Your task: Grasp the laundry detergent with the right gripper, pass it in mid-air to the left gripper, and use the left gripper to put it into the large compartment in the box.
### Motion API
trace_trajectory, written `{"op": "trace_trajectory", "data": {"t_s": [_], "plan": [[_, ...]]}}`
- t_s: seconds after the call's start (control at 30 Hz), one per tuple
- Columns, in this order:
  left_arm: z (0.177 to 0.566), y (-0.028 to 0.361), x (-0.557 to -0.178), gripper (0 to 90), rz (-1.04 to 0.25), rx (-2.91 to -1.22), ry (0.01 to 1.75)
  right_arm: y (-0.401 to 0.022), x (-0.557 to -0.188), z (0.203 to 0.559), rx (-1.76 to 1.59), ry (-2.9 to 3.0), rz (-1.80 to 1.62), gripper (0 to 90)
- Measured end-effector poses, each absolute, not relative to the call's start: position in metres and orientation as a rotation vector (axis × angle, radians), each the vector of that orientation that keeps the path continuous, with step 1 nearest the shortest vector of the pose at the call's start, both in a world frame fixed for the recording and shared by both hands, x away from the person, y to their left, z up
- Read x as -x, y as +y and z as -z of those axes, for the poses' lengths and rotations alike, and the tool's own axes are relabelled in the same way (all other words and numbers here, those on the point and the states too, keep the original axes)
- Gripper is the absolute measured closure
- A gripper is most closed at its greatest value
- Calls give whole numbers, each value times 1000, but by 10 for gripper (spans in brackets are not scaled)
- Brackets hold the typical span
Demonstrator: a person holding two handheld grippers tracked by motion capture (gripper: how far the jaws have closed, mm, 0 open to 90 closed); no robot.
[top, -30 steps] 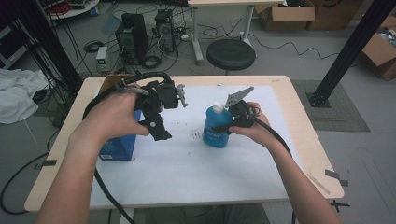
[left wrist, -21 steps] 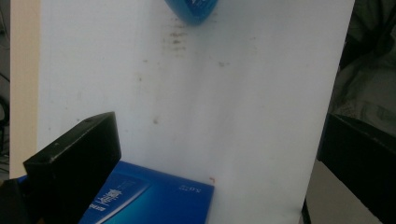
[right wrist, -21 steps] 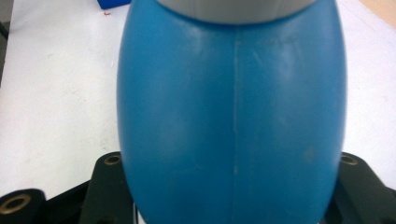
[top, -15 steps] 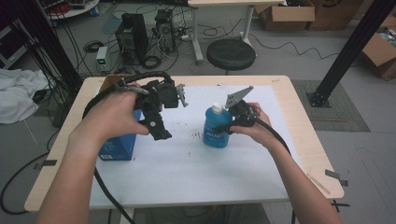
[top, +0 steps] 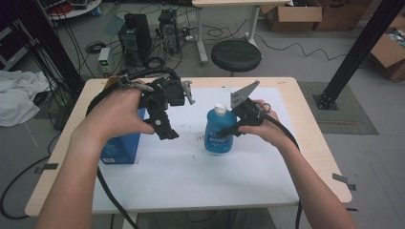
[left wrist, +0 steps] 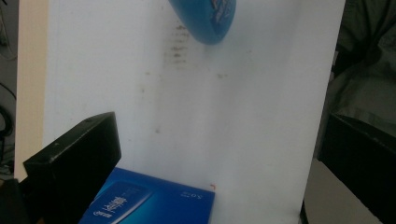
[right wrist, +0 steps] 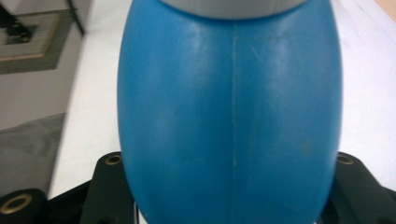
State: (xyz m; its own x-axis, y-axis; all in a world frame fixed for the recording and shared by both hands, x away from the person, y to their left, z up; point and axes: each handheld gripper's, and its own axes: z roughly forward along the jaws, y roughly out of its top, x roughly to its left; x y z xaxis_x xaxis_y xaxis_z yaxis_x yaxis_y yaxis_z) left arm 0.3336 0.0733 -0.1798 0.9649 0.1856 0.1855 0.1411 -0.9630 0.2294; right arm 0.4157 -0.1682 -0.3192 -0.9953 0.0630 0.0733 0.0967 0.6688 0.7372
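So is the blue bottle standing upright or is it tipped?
Upright: the blue bottle has its white cap pointing straight up, with the right gripper shut on its body.

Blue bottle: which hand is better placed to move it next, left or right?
Right. The right gripper is already clamped on the blue bottle; the left gripper hangs apart, near the blue box.

The blue bottle [top: 220, 131] stood upright near the middle of the white mat [top: 191, 176], white cap on top. The right gripper [top: 235, 125] clamped it from three o'clock, the grey plate rising toward one o'clock. At nine o'clock of the bottle, well apart, the left gripper [top: 165, 125] hovered with jaws pointing down toward five o'clock. Behind that hand, at eight o'clock, a blue box [top: 120, 150] lay on the mat's edge.
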Motion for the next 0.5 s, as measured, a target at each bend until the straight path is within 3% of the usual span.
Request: {"op": "trace_trajectory", "data": {"t_s": [0.5], "plan": [[167, 54, -328, 1, -256, -2853, 188, -134, -382, 288, -181, -2813, 1169, 449]]}}
